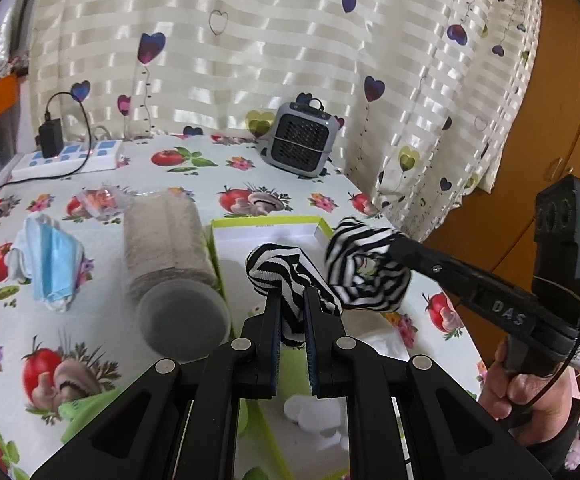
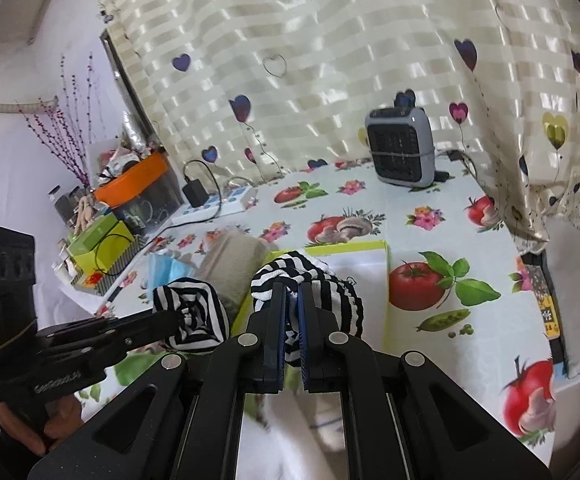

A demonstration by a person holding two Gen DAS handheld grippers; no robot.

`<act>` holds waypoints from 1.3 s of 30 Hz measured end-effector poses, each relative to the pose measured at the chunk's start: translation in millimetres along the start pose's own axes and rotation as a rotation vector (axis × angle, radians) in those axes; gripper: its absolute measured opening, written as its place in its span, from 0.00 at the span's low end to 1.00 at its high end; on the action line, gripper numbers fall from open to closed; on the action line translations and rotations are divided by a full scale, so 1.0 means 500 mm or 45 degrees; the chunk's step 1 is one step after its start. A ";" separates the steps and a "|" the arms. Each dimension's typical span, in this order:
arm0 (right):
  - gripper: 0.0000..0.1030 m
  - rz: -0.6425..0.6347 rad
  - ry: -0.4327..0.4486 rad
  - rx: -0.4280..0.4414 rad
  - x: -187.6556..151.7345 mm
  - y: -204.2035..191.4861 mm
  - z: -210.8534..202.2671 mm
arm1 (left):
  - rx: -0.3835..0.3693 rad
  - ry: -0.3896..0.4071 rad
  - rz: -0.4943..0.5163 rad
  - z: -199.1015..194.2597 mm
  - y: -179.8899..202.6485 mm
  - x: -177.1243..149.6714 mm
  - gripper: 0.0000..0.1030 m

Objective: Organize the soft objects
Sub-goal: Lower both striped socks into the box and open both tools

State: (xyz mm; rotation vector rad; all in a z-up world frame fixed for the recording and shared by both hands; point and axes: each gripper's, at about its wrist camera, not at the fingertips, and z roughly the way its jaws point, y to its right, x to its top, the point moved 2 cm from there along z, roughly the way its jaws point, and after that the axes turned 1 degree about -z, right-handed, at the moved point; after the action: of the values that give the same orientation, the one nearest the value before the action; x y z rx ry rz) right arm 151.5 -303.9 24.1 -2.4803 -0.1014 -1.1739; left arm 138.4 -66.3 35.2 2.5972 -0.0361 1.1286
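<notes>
Left gripper (image 1: 292, 300) and right gripper (image 2: 290, 296) each clamped on one striped scrunchie (image 1: 286, 280), (image 2: 310, 280), held above lime-edged box (image 1: 266, 226). Neither yet boxed; face mask (image 1: 48, 260) and towel roll (image 1: 170, 256) lie outside. Roll's long axis runs toward curtain; scrunchies show none.

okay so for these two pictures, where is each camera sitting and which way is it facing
Left wrist: on the left gripper, looking forward and down over the table; right gripper and a hand show.
Right wrist: on the right gripper, same direction; left gripper shows.
Shared: striped cloth, box, fan, curtain.
</notes>
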 end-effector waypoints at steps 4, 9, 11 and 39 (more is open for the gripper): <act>0.06 0.025 -0.035 -0.013 0.000 0.020 0.035 | 0.010 -0.025 -0.017 0.035 -0.005 0.008 0.10; 0.07 0.029 -0.094 -0.041 -0.004 0.036 0.065 | 0.010 -0.057 -0.028 0.072 -0.010 0.011 0.10; 0.10 0.013 -0.103 -0.047 -0.009 0.035 0.067 | 0.011 -0.067 -0.034 0.086 -0.012 0.014 0.10; 0.35 0.035 -0.048 -0.022 -0.058 -0.010 -0.036 | -0.022 -0.035 -0.048 -0.012 -0.030 -0.033 0.13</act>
State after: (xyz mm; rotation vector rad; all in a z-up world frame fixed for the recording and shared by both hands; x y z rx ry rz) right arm 118.8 -303.2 14.0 -2.5116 -0.0678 -1.1222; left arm 125.0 -51.8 23.5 2.5869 -0.0034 1.0750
